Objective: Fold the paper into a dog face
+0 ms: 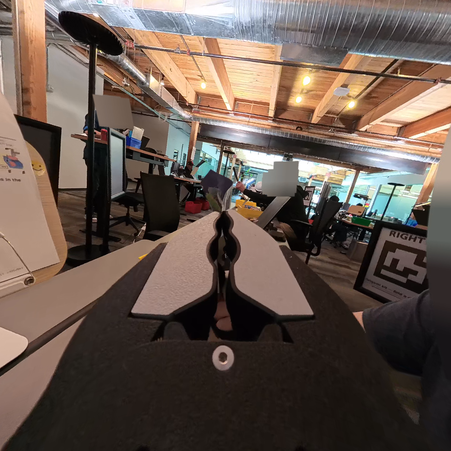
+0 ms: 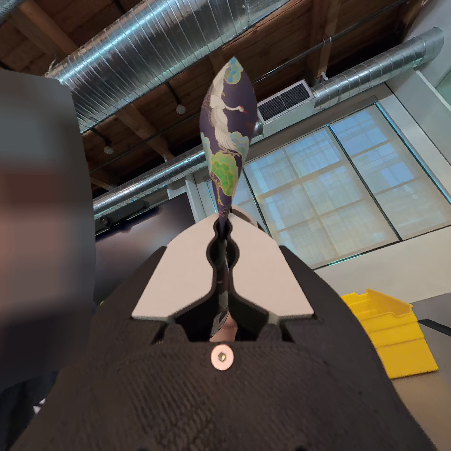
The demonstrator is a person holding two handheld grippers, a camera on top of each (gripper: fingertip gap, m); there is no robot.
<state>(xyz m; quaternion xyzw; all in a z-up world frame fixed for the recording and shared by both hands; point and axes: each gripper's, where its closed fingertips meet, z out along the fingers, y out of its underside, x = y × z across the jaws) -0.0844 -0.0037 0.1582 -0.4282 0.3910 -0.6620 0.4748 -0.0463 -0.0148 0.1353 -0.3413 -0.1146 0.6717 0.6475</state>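
Left gripper: jaws pressed together, pinching the paper, which sticks out past the fingertips, raised off the grey table. Right gripper: jaws clamped on the same paper, purple sheet with crane and tree print, standing up from the tips, bowed. Yellow bin on the table's right edge.

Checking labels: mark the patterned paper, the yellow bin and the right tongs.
Purple crane-patterned paper sheet [image 2: 228, 127]: right wrist view, on the printed face above the tips.
Yellow plastic bin [image 2: 390, 341]: right wrist view, on its side wall.
Right tongs [image 2: 223, 219]: right wrist view, between the tips, shut on the paper.
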